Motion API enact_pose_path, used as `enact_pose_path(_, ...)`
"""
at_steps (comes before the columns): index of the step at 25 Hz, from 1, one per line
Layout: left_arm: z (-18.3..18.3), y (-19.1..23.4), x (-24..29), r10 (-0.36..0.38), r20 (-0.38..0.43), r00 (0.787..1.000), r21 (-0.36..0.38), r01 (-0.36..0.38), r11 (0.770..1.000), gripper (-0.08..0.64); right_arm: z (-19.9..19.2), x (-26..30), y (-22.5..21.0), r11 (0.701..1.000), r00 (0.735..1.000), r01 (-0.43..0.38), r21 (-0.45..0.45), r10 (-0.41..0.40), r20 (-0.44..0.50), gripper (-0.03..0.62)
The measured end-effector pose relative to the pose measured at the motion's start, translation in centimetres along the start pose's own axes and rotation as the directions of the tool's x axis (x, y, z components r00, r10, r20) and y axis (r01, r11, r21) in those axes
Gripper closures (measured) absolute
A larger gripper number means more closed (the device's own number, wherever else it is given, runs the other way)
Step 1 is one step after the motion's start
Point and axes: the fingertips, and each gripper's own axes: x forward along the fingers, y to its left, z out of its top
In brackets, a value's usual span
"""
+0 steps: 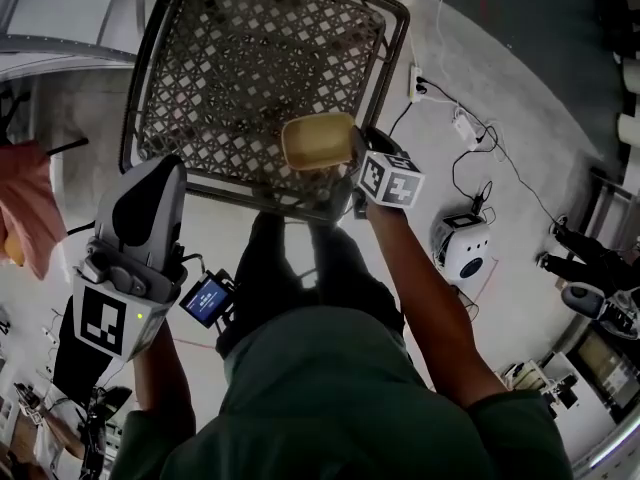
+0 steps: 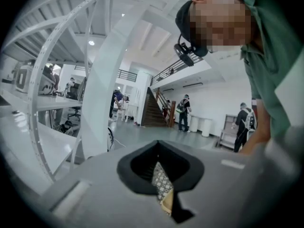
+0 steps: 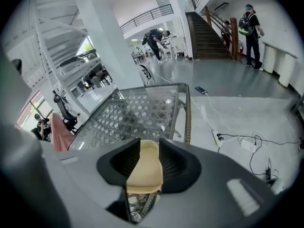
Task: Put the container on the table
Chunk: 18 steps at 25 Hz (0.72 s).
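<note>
The container (image 1: pixel 318 140) is a shallow tan tub hovering over the near edge of the lattice-topped table (image 1: pixel 250 58). My right gripper (image 1: pixel 350 156) reaches it from the right, marker cube behind. In the right gripper view the container (image 3: pixel 144 167) fills the gap between both pads of the right gripper (image 3: pixel 145 161), which is shut on it above the table (image 3: pixel 137 108). My left gripper (image 1: pixel 148 183) hangs off the table's left front corner, shut and empty. In the left gripper view, only a sliver of lattice shows through the left gripper (image 2: pixel 159 167).
A power strip (image 1: pixel 415 83) with trailing cables lies on the floor right of the table. A small white device (image 1: pixel 462 246) stands further right. A small lit screen (image 1: pixel 208 298) is at my left hip. Pink cloth (image 1: pixel 28 208) hangs at far left.
</note>
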Motion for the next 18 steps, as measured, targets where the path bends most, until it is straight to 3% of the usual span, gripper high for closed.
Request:
enact_pose_path(4, 2.8, -0.6, -1.3, -0.006, 0.031, 0.999, 0.026, 0.005, 1.0, 0.557, 5.7, -6.0, 3.2, 0.998, 0.987, -0.059, -0.016, 0.06, 0.147, 0.501)
enact_pose_path(7, 4.5, -1.4, -2.7, -0.009, 0.038, 0.999, 0.04, 0.007, 0.999, 0.558, 10.6, -11.9, 6.4, 0.989, 0.949, -0.137, -0.052, 0.146, 0.278, 0.568)
enact_pose_path(9, 5.7, -2.0, -3.7, -0.013, 0.048, 0.999, 0.053, 0.01, 0.999, 0.557, 14.1, -16.5, 8.9, 0.976, 0.902, -0.19, -0.111, 0.218, 0.373, 0.588)
enact_pose_path(12, 7.4, -2.8, -4.7, -0.024, 0.073, 0.997, 0.088, 0.018, 0.996, 0.557, 19.1, -23.5, 12.6, 0.944, 0.797, -0.239, -0.229, 0.325, 0.509, 0.588)
enact_pose_path(18, 10.5, -5.6, -6.8, -0.057, 0.091, 0.994, 0.121, 0.046, 0.992, 0.557, 23.5, -37.8, 18.7, 0.87, 0.63, -0.211, -0.446, 0.47, 0.618, 0.589)
